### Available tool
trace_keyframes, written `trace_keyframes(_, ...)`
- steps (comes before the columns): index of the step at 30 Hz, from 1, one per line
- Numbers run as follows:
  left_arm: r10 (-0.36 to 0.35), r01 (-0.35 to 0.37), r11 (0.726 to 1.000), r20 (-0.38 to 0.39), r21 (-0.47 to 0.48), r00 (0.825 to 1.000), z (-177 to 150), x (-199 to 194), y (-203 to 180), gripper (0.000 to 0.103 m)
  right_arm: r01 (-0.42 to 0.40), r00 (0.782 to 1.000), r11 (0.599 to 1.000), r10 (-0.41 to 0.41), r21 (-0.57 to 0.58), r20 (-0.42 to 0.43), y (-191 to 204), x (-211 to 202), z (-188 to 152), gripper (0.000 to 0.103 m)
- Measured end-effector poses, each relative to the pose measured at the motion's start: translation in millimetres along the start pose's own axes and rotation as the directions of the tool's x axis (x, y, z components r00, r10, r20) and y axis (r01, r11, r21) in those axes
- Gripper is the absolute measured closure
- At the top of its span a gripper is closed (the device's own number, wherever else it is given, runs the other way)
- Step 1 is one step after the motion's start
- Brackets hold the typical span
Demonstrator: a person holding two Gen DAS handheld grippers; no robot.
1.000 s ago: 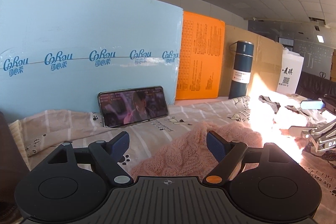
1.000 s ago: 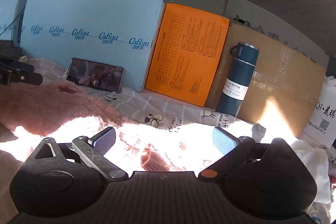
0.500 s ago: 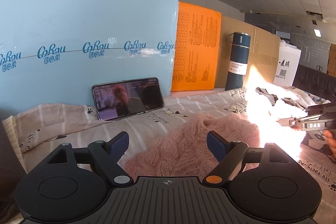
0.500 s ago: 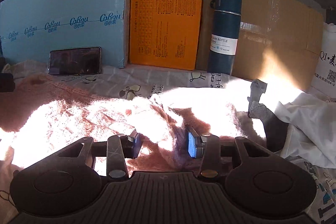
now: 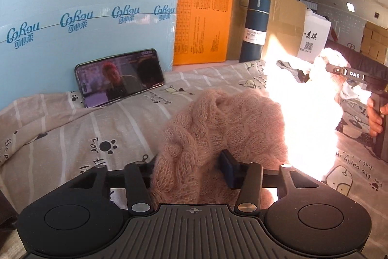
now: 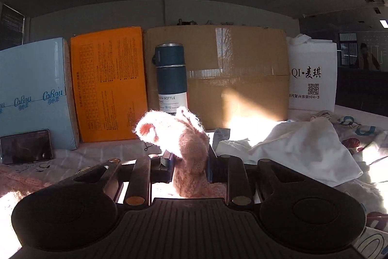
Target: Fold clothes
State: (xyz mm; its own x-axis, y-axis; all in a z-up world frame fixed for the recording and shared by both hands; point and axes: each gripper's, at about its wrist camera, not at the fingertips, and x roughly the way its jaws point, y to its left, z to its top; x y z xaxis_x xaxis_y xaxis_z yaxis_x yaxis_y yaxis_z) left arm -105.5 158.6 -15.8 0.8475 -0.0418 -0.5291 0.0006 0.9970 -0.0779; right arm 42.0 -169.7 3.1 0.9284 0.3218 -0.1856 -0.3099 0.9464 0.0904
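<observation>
Both tongs (image 5: 191, 171) (image 6: 190, 163) closing on pink sweater (image 5: 218, 123) edges.

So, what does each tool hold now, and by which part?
Both tools are closing on the pink knitted sweater. The left tool grips a bunched fold at its near edge. The right tool pinches a raised tuft; which part cannot be told.

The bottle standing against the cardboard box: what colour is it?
The bottle is dark teal blue with a white label band, clearest in the right wrist view.

blue box (image 5: 84, 4): "CoRou" | bottle (image 6: 171, 79): "BOTTLE" | white bag (image 6: 312, 79): "QI", "104-3" | right tool (image 5: 325, 68): "DAS"
</observation>
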Motion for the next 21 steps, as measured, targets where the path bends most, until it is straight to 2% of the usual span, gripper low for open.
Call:
trace_keyframes(1, 0.000, 0.000, 1.000, 0.011, 0.003, 1.000, 0, -1, 0, 0.074, 0.032, 0.999, 0.999, -0.032, 0.021, 0.013, -5, 1, 0, 0.081)
trace_keyframes(2, 0.000, 0.000, 1.000, 0.023, 0.006, 1.000, 1, -2, 0, 0.079, 0.063, 0.998, 0.997, -0.064, 0.048, 0.022, -10, 3, 1, 0.082)
trace_keyframes(4, 0.015, -0.015, 1.000, 0.054, 0.013, 0.998, 4, -7, 1, 0.084, 0.116, 0.992, 0.989, -0.120, 0.094, 0.038, -18, 4, 2, 0.083)
trace_keyframes(8, 0.085, -0.090, 0.995, 0.120, 0.037, 0.989, 13, -19, 7, 0.087, 0.185, 0.977, 0.970, -0.198, 0.155, 0.079, -33, 1, 6, 0.084)
trace_keyframes(10, 0.116, -0.123, 0.991, 0.124, 0.045, 0.985, 17, -23, 12, 0.086, 0.207, 0.974, 0.960, -0.220, 0.187, 0.052, -41, 3, 7, 0.084)
trace_keyframes(12, 0.115, -0.120, 0.992, 0.100, 0.043, 0.988, 17, -22, 18, 0.084, 0.241, 0.970, 0.952, -0.244, 0.190, -0.007, -44, 9, 4, 0.084)
trace_keyframes(13, 0.110, -0.113, 0.993, 0.076, 0.043, 0.991, 17, -20, 20, 0.081, 0.258, 0.966, 0.947, -0.256, 0.190, -0.037, -45, 12, 3, 0.083)
trace_keyframes(14, 0.107, -0.110, 0.993, 0.061, 0.043, 0.992, 15, -17, 21, 0.079, 0.277, 0.961, 0.942, -0.270, 0.189, -0.058, -46, 14, 2, 0.072)
trace_keyframes(15, 0.104, -0.106, 0.993, 0.046, 0.044, 0.993, 14, -15, 22, 0.075, 0.297, 0.955, 0.937, -0.290, 0.184, -0.067, -46, 14, 1, 0.057)
trace_keyframes(17, 0.110, -0.113, 0.992, 0.060, 0.052, 0.992, 13, -15, 22, 0.051, 0.332, 0.943, 0.927, -0.324, 0.176, -0.077, -45, 15, -1, 0.040)
trace_keyframes(20, 0.101, -0.110, 0.991, 0.111, 0.081, 0.989, 20, -20, 20, 0.028, 0.347, 0.938, 0.923, -0.345, 0.167, -0.043, -43, 12, -1, 0.029)
trace_keyframes(21, 0.087, -0.100, 0.990, 0.126, 0.100, 0.988, 25, -22, 19, 0.026, 0.349, 0.936, 0.923, -0.350, 0.162, -0.024, -41, 10, -1, 0.026)
